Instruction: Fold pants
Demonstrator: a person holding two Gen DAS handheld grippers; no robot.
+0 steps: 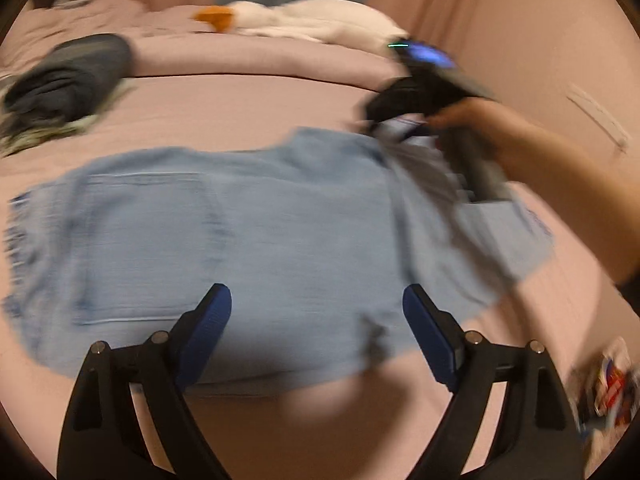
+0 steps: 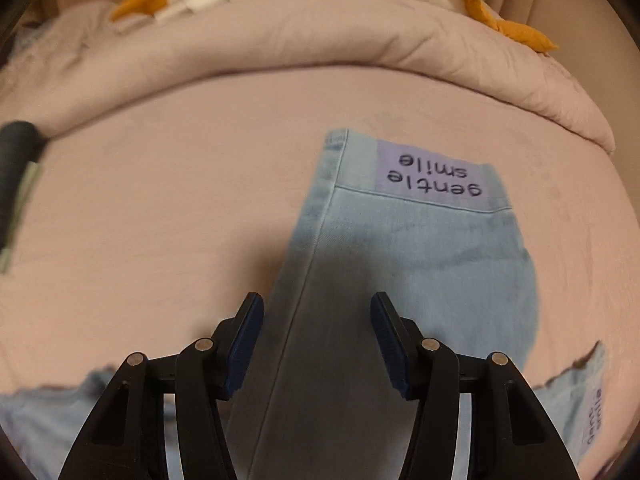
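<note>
1. Pink bedding (image 1: 240,100) serves as the folding surface, so the pants (image 1: 248,232) are laid flat across it.
2. Nearest, the left gripper (image 1: 316,312) is held spread over the near denim edge, nothing pinched, probably poised for a grasp.
3. The right gripper (image 2: 316,328) is also seen spread, straddling a raised fold; whether cloth is touched cannot be told.
4. Beyond, the "gentle smile" label (image 2: 434,174) lies face up.
5. Farthest, a rolled duvet (image 2: 280,44) and dark clothes (image 1: 68,80) are kept aside.
</note>
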